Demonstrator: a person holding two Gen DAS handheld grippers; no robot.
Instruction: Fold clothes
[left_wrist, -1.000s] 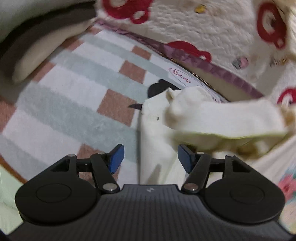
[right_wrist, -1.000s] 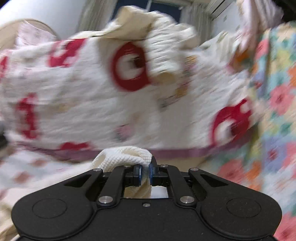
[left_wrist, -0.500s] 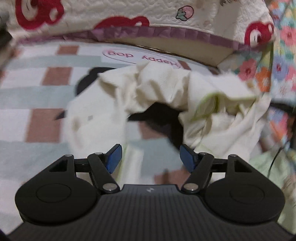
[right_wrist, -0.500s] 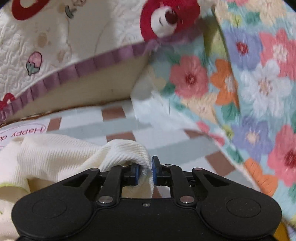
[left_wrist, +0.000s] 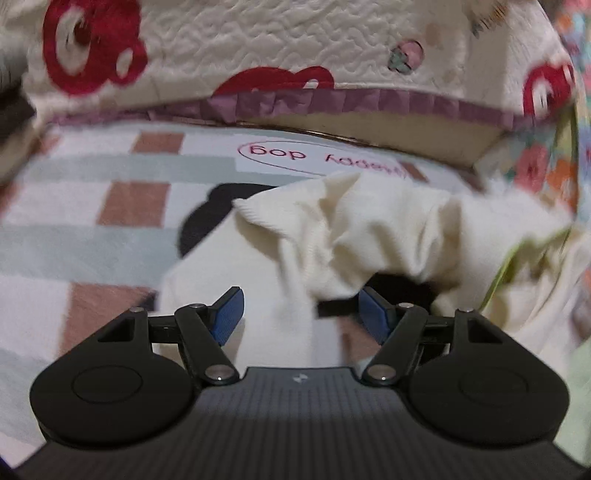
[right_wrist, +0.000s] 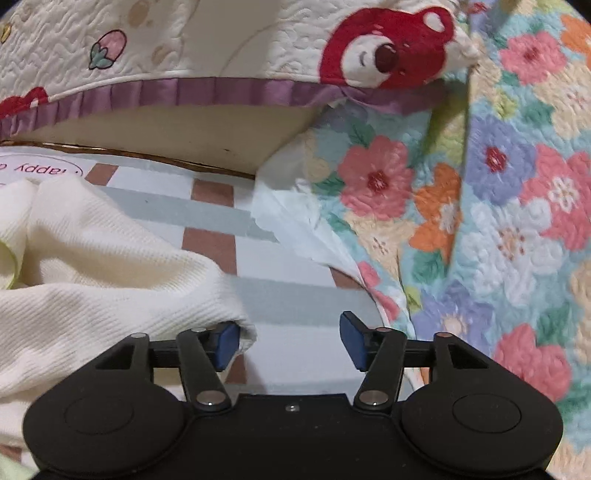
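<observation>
A cream ribbed garment lies crumpled on a checked mat in the left wrist view, with a lime-edged hem at its right. My left gripper is open just above the near part of the cloth, a fold hanging between its blue pads without being pinched. In the right wrist view the same cream garment fills the left half. My right gripper stands open; the cloth's edge rests against its left pad, and the right pad is free over the mat.
A quilted cream blanket with red bears and a purple ruffle hangs over the far edge of the mat; the same bear blanket shows in the right view. A floral quilt rises on the right. A "Happy dog" label marks the mat.
My right gripper was shut on the cream cloth and has opened, letting it drop onto the mat. The left gripper has moved closer to the garment and stays open.
</observation>
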